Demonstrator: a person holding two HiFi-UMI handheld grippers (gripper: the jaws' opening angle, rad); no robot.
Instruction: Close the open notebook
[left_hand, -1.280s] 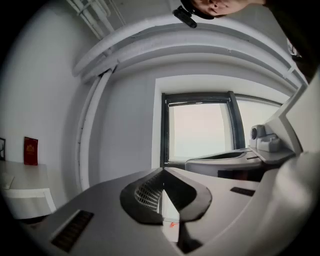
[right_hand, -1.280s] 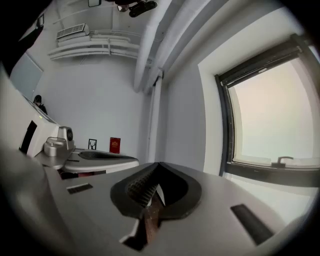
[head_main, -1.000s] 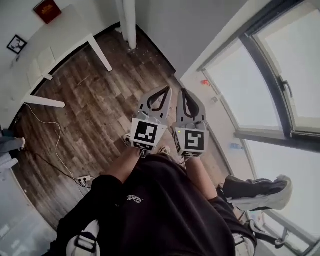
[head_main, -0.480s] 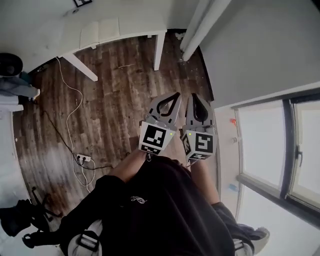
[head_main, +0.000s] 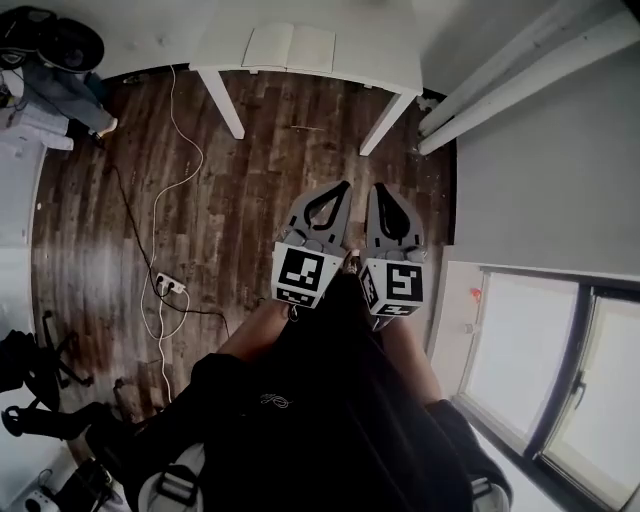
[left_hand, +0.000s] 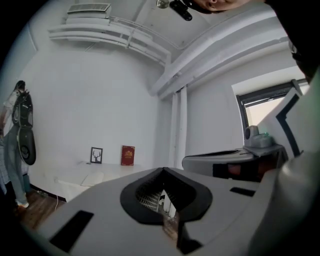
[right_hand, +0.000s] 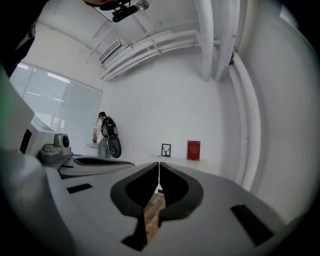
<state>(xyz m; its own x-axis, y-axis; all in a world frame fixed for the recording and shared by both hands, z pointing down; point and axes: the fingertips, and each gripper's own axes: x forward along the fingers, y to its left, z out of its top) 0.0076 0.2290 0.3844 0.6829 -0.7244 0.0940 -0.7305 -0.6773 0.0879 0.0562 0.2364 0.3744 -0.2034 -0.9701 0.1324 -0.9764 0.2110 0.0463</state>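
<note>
The open notebook (head_main: 291, 47) lies flat with white pages on a white table (head_main: 385, 55) at the top of the head view, far ahead of both grippers. It shows pale on the table (left_hand: 92, 178) in the left gripper view. My left gripper (head_main: 340, 186) and right gripper (head_main: 378, 188) are held side by side in front of my body, over the wooden floor, both pointing toward the table. The jaws of each are shut with nothing between them, as both gripper views show (left_hand: 162, 170) (right_hand: 159, 163).
A red book (right_hand: 193, 150) and a small framed picture (right_hand: 166, 150) stand against the wall at the table's back. A cable and power strip (head_main: 167, 285) lie on the floor at left. A person with a backpack (right_hand: 106, 135) stands left; windows (head_main: 520, 360) at right.
The view has swung round: the white table with the notebook has come to the top centre and the window has slid to the lower right. Both grippers stay shut, side by side.
</note>
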